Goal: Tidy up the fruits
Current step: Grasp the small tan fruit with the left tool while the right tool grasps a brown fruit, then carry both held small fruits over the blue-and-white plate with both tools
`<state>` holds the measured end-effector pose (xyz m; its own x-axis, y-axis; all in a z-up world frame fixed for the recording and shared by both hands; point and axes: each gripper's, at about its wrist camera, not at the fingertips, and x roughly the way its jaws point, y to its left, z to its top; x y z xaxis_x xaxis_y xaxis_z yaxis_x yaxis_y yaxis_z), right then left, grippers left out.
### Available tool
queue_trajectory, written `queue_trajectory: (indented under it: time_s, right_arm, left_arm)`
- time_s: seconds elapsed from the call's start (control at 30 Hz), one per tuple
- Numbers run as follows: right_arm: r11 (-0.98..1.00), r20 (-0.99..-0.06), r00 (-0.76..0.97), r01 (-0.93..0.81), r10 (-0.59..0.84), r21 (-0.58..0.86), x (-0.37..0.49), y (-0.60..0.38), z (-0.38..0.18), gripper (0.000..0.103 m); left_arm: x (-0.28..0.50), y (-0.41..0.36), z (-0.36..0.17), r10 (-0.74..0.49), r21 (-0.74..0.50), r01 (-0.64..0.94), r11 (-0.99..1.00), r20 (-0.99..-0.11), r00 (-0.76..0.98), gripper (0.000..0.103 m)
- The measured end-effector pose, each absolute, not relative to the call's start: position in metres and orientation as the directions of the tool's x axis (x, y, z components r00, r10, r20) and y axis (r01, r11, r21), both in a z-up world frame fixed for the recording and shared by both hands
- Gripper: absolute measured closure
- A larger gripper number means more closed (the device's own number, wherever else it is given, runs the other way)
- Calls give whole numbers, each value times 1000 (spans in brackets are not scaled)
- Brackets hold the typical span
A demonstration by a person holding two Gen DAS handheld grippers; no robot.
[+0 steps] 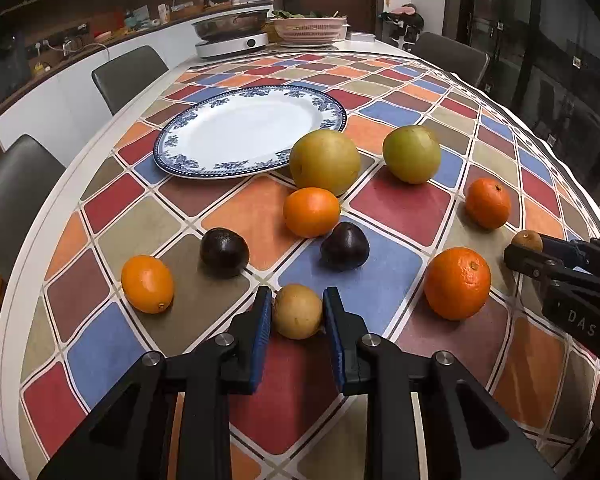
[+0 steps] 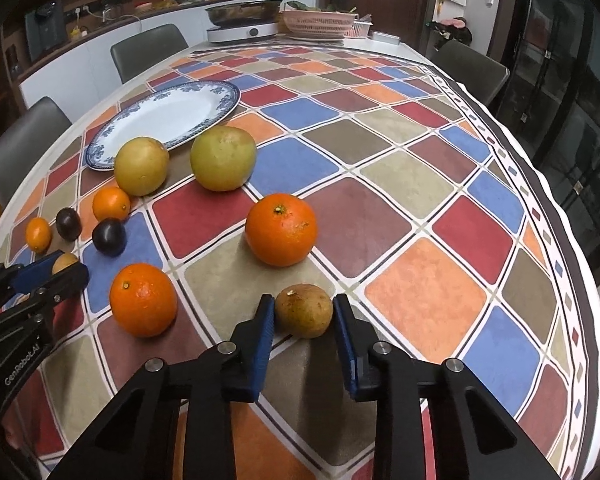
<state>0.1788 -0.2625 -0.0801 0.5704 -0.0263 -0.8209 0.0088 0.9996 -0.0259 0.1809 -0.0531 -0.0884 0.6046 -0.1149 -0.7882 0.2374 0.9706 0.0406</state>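
Note:
My left gripper [image 1: 297, 310] is shut on a small yellow-brown fruit [image 1: 298, 311] that rests on the checked tablecloth. My right gripper [image 2: 303, 312] is shut on a brown kiwi-like fruit [image 2: 305, 311], also on the cloth; it shows at the right edge of the left wrist view [image 1: 528, 241]. A blue-rimmed white plate [image 1: 252, 128] lies empty beyond. Two big yellow-green pears [image 1: 325, 161] [image 1: 411, 153], several oranges [image 1: 311, 212] [image 1: 457, 283] [image 1: 488, 203] [image 1: 148, 283] and two dark plums [image 1: 224, 252] [image 1: 345, 246] lie loose between plate and grippers.
An induction cooker with a steel pot [image 1: 232, 30] and a pink basket [image 1: 310, 29] stand at the table's far end. Grey chairs [image 1: 128, 76] line the left side and one [image 1: 452, 56] the far right. The table edge [image 2: 580, 280] curves along the right.

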Motion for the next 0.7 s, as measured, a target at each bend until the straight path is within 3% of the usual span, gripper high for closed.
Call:
queue_trajectory:
  time_s: [0.7]
  right_arm:
    - [994,-753,654,-105,74,7,156,-239,-27,73]
  left_arm:
    - [153,-39,-32,-174,19,266,964,-710,682,76]
